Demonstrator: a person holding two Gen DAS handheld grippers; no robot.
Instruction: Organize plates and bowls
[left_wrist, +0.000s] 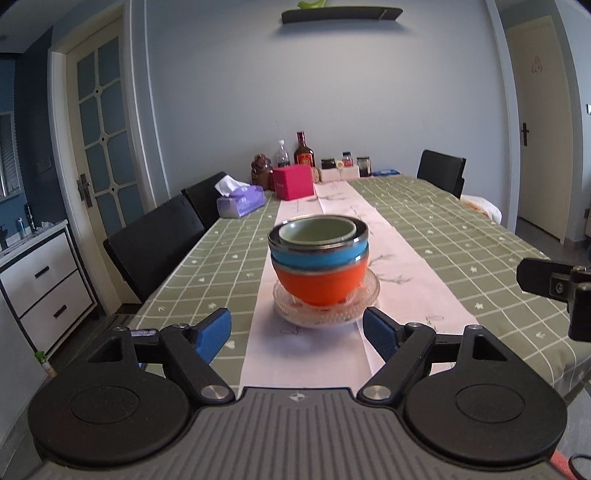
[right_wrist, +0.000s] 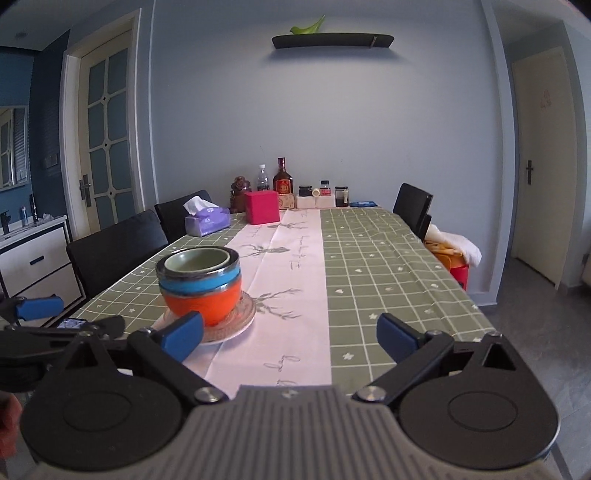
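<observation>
Bowls nested on plates near the worktop's front edge

The worktop (left_wrist: 424, 229) carries a glass plate (left_wrist: 326, 312) on its runner, holding orange bowl (left_wrist: 320, 284), blue bowl (left_wrist: 319, 254), green bowl (left_wrist: 317, 230). Left gripper (left_wrist: 296, 332) and right gripper (right_wrist: 290, 332) hang with jaws apart, empty. A clumsy nudge could topple the off-centre stack.

Orange bowl (left_wrist: 320, 286): base hidden inside glass plate (left_wrist: 295, 312); rim covered by blue bowl (left_wrist: 319, 254). Right gripper (left_wrist: 561, 291) cut off by right edge in left wrist view; fingertips out of sight. Far jars (right_wrist: 341, 195): labels too small to read. Green bird (left_wrist: 312, 3) cropped by top edge.
</observation>
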